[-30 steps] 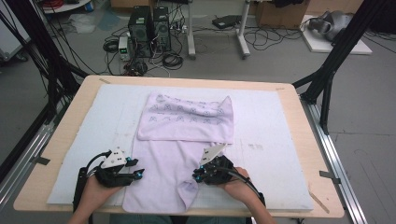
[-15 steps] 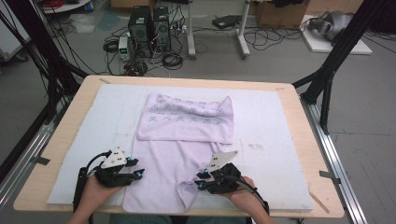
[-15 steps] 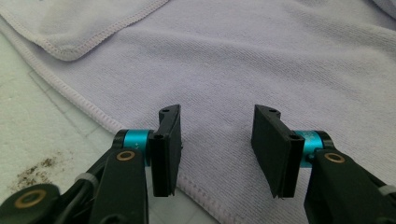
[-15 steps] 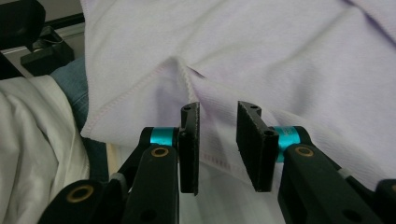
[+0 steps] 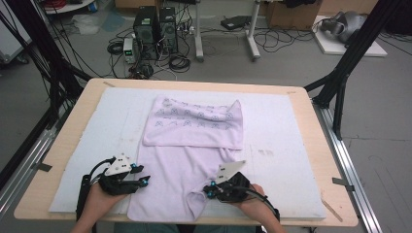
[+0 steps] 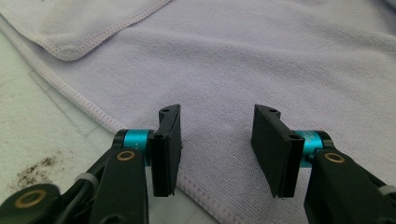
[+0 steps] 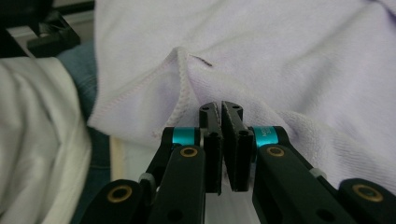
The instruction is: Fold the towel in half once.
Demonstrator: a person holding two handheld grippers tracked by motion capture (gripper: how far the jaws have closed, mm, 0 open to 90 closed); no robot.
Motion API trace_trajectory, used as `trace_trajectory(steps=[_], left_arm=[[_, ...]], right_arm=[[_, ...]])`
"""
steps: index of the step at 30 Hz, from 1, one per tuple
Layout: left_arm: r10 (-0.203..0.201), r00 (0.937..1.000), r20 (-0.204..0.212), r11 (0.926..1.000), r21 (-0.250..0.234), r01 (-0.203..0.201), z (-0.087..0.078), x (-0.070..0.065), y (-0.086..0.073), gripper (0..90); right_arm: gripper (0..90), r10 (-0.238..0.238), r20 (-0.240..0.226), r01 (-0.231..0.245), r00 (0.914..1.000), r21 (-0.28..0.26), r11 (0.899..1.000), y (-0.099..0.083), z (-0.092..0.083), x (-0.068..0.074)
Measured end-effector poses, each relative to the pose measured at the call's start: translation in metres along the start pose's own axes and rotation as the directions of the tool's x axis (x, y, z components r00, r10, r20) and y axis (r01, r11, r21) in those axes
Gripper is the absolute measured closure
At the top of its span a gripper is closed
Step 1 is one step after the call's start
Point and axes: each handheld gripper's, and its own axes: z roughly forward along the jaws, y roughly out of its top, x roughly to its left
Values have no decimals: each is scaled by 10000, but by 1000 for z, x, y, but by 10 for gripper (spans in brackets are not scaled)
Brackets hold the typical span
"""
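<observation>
A lavender towel [image 5: 184,170] lies on the white mat, its far part folded back so a patterned side [image 5: 194,121] shows. My left gripper [image 5: 144,175] rests at the towel's near left edge. Its jaws stand open [image 6: 217,140] over the flat cloth [image 6: 261,60], with the hem just under them and nothing pinched. My right gripper [image 5: 208,190] is at the near right corner. Its jaws have just been closing and are now shut [image 7: 220,112] on the towel's hemmed edge [image 7: 184,88], which rises in a small ridge in front of them.
The white mat [image 5: 286,145] covers most of the wooden table [image 5: 313,116]. Dark stains mark the mat [image 6: 39,165] left of the left gripper. The person's white garment [image 7: 37,149] and blue trousers [image 7: 84,79] lie beyond the table's near edge. Black frame legs and computers stand behind.
The right gripper slid a little toward the near edge and closed on the towel's hem, bunching the corner. The left gripper and its hand stayed still.
</observation>
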Motion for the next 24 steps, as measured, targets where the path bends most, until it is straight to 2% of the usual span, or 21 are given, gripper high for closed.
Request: trace_trajectory(steps=[4, 6, 7, 10, 13, 14, 18, 21, 24], left_arm=[[8, 10000, -9, 10000, 40, -8, 0, 0, 1, 527], [58, 10000, -20, 10000, 72, -57, 0, 0, 1, 527], [14, 10000, -18, 10000, 50, -14, 0, 0, 1, 526], [36, 10000, -14, 10000, 92, -36, 0, 0, 1, 526], [14, 10000, -39, 10000, 95, -14, 0, -1, 2, 525], [36, 10000, -53, 9999, 140, -35, 0, -1, 2, 525], [70, 10000, -54, 9998, 212, -69, -2, -1, 2, 508], [-20, 10000, 22, 9997, 240, 20, -5, -3, 1, 487], [107, 9994, 317, 9996, 239, -114, -9, -10, 0, 476]], right_arm=[[882, 19, -170, -23, 9999, -235, 9997, -11, -39, 5], [882, -41, -90, 39, 10000, -185, 9998, -18, -64, 10], [879, -138, -106, 136, 9998, -175, 9998, -21, -71, 12], [844, 199, -395, -210, 9990, -283, 9994, -31, -88, 12], [742, 446, -79, -448, 9990, -285, 9986, -36, -86, 6], [723, 662, 232, -654, 9975, -314, 9974, -37, -82, 2], [699, 1013, 388, -987, 9941, -635, 9931, -40, -72, -12], [671, 789, 304, -784, 9964, -184, 9968, -45, -59, -12], [641, 606, -85, -605, 9981, 96, 9981, -51, -50, -4]])
